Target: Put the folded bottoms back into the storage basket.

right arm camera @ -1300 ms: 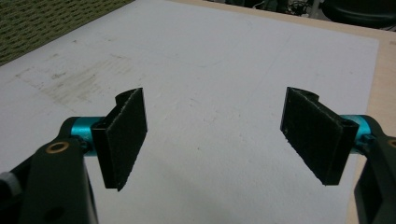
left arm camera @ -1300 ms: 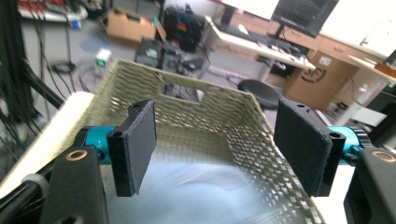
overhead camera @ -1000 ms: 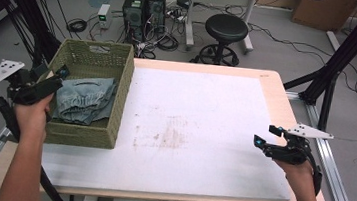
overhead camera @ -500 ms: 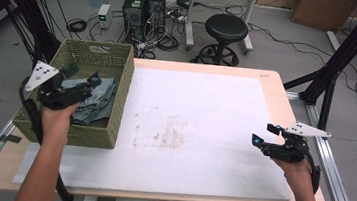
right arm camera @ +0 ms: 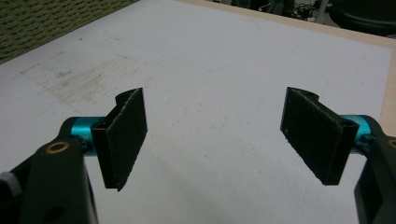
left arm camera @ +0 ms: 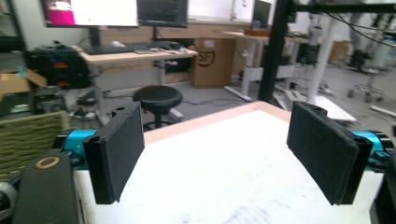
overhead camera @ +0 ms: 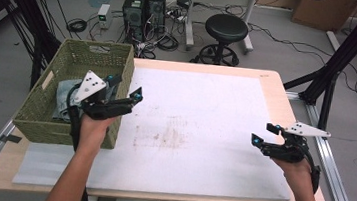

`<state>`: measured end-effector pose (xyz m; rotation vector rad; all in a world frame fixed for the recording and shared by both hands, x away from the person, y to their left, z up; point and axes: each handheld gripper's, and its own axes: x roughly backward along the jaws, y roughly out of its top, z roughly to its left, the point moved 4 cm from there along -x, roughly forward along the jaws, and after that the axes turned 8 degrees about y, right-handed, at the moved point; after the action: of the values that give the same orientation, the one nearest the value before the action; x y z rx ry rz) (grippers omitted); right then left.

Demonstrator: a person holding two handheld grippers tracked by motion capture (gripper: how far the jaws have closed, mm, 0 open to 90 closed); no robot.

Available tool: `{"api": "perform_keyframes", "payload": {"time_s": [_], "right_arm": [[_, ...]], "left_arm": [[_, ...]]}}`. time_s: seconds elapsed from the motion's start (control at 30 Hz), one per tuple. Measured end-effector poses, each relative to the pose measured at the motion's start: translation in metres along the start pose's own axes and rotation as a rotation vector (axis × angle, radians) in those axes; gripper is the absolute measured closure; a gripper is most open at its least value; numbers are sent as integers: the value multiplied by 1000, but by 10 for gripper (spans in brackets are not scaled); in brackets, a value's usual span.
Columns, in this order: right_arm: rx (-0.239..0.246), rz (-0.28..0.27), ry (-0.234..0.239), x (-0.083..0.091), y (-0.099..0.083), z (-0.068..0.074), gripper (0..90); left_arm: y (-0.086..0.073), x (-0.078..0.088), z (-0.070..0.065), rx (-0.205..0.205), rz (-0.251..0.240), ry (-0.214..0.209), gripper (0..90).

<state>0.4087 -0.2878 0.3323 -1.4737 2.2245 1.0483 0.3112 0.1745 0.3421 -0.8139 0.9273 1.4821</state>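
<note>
A green woven basket stands at the table's left end with a grey-blue cloth lying in it. My left gripper hovers over the basket's right rim, pointing toward the white mat; its jaws stand wide apart with nothing between them. At the right side of the table my right gripper is held just above the mat, pointing left, open and empty. The basket's corner appears at the left of the left gripper view.
The white mat has a faint smudged patch near its middle. A black stool stands beyond the table's far edge, with computer towers and cables on the floor. Black frame posts rise at the right.
My left gripper has risen out of the basket and swung right, toward the mat, leaving the cloth inside. The right gripper has barely moved.
</note>
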Motion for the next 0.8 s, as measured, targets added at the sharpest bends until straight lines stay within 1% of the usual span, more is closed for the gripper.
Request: {"api": "perform_keyframes", "payload": {"time_s": [0.07, 0.13, 0.2, 0.27, 0.4, 0.47, 0.53, 0.63, 0.73, 0.8], "right_arm": [[-3, -3, 0, 1, 0, 1, 231], [1, -5, 2, 1, 1, 2, 231], [3, -7, 3, 1, 2, 3, 231], [5, -9, -1, 1, 2, 3, 230], [3, -14, 0, 2, 2, 4, 231], [2, -21, -3, 3, 2, 3, 230], [-2, -25, -5, 4, 3, 3, 230], [-1, -29, -5, 5, 3, 3, 230], [0, -29, -3, 5, 2, 3, 230], [-1, -27, -3, 4, 2, 4, 230]], "left_arm": [[-3, -4, -9, 1, 8, -24, 189], [-6, -8, -18, -6, 16, -46, 189], [-10, -11, -27, -23, 26, -56, 189], [-14, -16, -35, -29, 37, -75, 189], [-23, -22, -50, -32, 56, -114, 190], [-27, -25, -57, -25, 61, -132, 190], [-31, -28, -63, -27, 67, -146, 190], [-38, -32, -70, -44, 82, -156, 190], [-47, -36, -74, -35, 95, -165, 190], [-55, -38, -77, -39, 108, -168, 190]]}}
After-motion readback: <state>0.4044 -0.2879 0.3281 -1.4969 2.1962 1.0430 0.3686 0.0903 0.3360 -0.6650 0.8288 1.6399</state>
